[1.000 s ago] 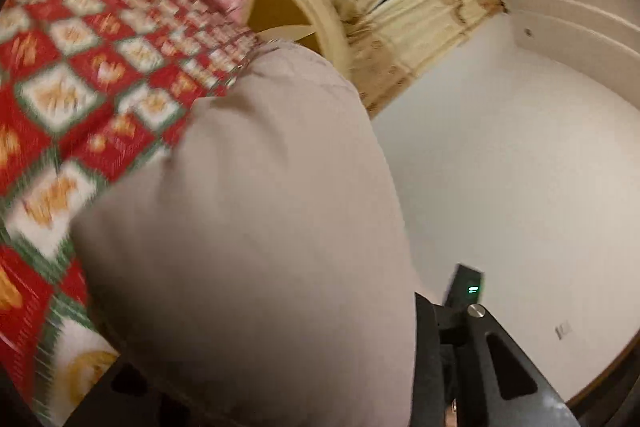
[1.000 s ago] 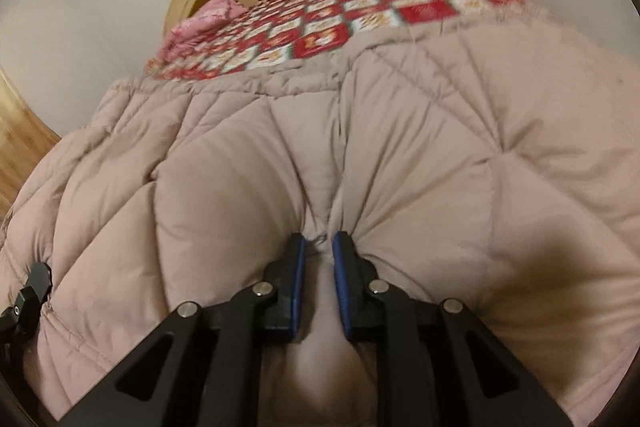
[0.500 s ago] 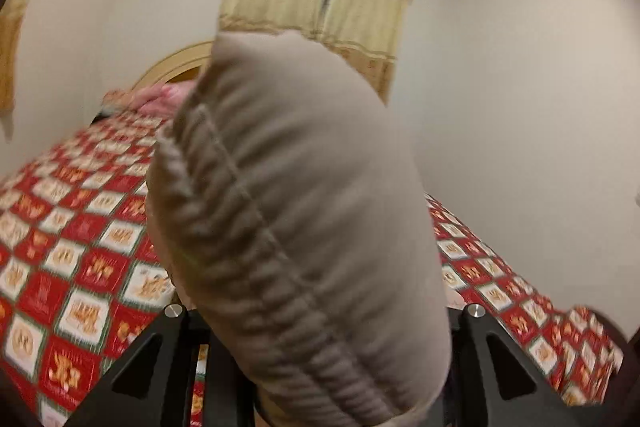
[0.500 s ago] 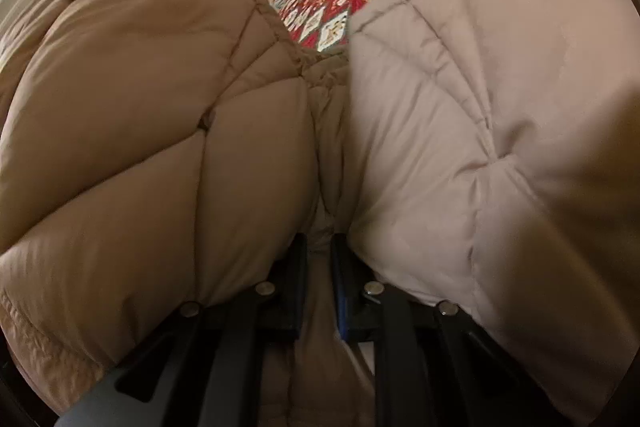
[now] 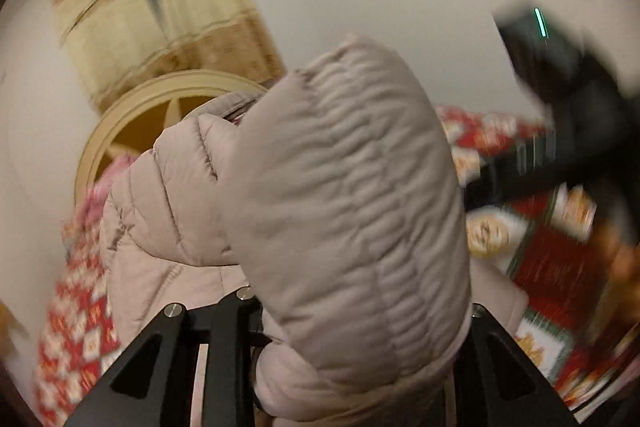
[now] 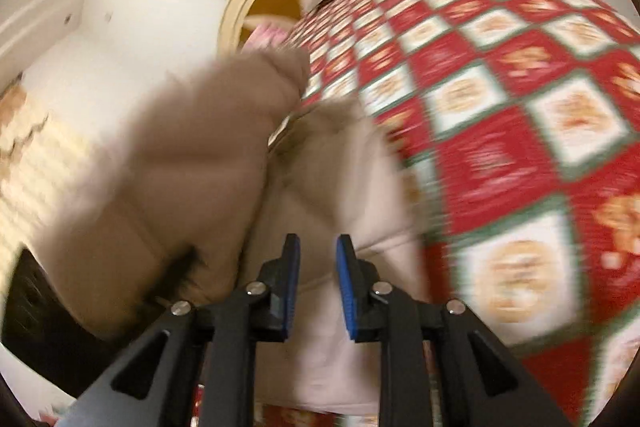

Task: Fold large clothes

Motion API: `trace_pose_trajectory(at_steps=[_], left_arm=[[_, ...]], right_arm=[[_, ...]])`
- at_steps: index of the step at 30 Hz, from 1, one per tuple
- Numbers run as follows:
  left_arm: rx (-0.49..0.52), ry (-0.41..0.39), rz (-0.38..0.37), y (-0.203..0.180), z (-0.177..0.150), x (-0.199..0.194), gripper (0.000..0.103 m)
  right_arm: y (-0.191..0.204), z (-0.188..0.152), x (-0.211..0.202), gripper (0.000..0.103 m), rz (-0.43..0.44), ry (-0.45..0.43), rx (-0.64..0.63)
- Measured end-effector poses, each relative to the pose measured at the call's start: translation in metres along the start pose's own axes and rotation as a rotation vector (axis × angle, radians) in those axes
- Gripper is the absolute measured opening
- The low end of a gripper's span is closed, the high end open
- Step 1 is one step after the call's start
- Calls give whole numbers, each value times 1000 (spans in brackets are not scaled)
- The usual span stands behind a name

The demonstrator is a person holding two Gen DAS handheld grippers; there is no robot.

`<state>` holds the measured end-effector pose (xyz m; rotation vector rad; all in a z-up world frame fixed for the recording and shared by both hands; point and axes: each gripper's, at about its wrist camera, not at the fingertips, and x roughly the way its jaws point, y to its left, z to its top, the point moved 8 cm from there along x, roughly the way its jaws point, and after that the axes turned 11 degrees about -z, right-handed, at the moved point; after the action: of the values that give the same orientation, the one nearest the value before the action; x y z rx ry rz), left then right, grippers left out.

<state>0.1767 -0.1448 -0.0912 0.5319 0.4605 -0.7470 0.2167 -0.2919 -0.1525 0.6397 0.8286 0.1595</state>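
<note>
Jacket (image 5: 344, 227) bulges from the left claw (image 5: 360, 367), which is clamped on it; the right claw (image 6: 318, 247) gapes apart above jacket and bedspread (image 6: 520, 107).

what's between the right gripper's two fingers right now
Nothing is pinched: in the right wrist view the right gripper stands open, with only the padded jacket behind the gap.

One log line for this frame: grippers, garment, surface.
left gripper: shut on puffer jacket | right gripper: open, nothing between fingers | jacket partly lifted over checkered bedspread
</note>
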Motion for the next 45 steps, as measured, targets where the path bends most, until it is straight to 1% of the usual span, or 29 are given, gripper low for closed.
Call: trace_pose_trajectory(at_steps=[1, 2, 4, 5, 6, 7, 9, 10, 11, 14, 16, 18, 19, 20, 21, 22, 24, 27, 29, 30, 32, 33, 34, 35, 37, 39, 42, 43, 45], left_arm=[[54, 16, 11, -13, -3, 11, 33], [105, 27, 24, -23, -6, 20, 33], [172, 36, 43, -35, -12, 29, 36], [188, 34, 45, -38, -14, 32, 37], [193, 29, 42, -39, -17, 35, 37], [187, 23, 30, -39, -20, 37, 38], [176, 4, -6, -37, -25, 39, 38], [180, 1, -14, -37, -26, 39, 39], [184, -1, -17, -33, -30, 41, 39], [202, -1, -21, -37, -31, 41, 39], [210, -4, -28, -37, -32, 40, 42], [224, -1, -30, -36, -38, 34, 47], [229, 5, -33, -35, -39, 30, 51], [229, 10, -41, -34, -38, 26, 53], [222, 12, -70, -31, -40, 16, 54], [208, 7, -108, -27, -41, 6, 54], [161, -12, -191, -15, -43, -18, 54], [98, -46, -333, 5, -51, -65, 55], [57, -60, -378, 19, -58, -93, 55], [23, -71, -393, 32, -53, -100, 55], [-82, -114, -387, 61, -44, -113, 56], [-144, -135, -371, 85, -36, -111, 59], [-231, -158, -330, 112, -25, -103, 66], [-275, -167, -302, 128, -19, -98, 69], [-415, -175, -222, 169, -3, -68, 70], [-559, -150, -192, 198, 9, -26, 70], [-684, -112, -247, 204, 12, 24, 70], [-702, -82, -259, 201, 14, 44, 70], [-685, -59, -250, 188, 16, 60, 71]], right_arm=[[-10, 3, -3, 38, -18, -9, 13], [-19, 7, -7, 52, -37, -21, 24], [-28, 20, -12, 63, -43, -55, 46], [-28, 20, -16, 65, -29, -61, 55], [-27, 20, -19, 66, -4, -63, 64], [-24, 25, -19, 70, 31, -61, 77], [-19, 30, -22, 84, 91, -47, 98], [-20, 27, -27, 92, 97, -40, 96], [-12, 30, -22, 95, 90, -27, 77], [18, 40, 6, 95, 68, 65, -57], [39, 42, 23, 93, 37, 117, -168], [61, 40, 34, 78, -75, 100, -338], [68, 40, 40, 59, -126, 85, -412], [73, 38, 45, 50, -146, 87, -459], [74, 36, 50, 47, -145, 98, -463], [72, 36, 55, 45, -138, 111, -456], [63, 34, 58, 43, -116, 96, -441], [41, 34, 63, 43, -81, 84, -354], [28, 29, 67, 43, -23, 76, -275], [27, 27, 65, 44, 0, 75, -244], [20, 21, 67, 46, 57, 70, -156], [19, 19, 69, 46, 79, 64, -120], [17, 15, 69, 47, 100, 56, -86], [16, 11, 70, 47, 121, 49, -51], [16, 5, 68, 47, 148, 36, 1], [17, 1, 66, 47, 154, 22, 25], [18, -5, 67, 47, 166, 20, 35], [17, -5, 69, 47, 171, 26, 45], [8, -3, 76, 47, 221, 55, 99]])
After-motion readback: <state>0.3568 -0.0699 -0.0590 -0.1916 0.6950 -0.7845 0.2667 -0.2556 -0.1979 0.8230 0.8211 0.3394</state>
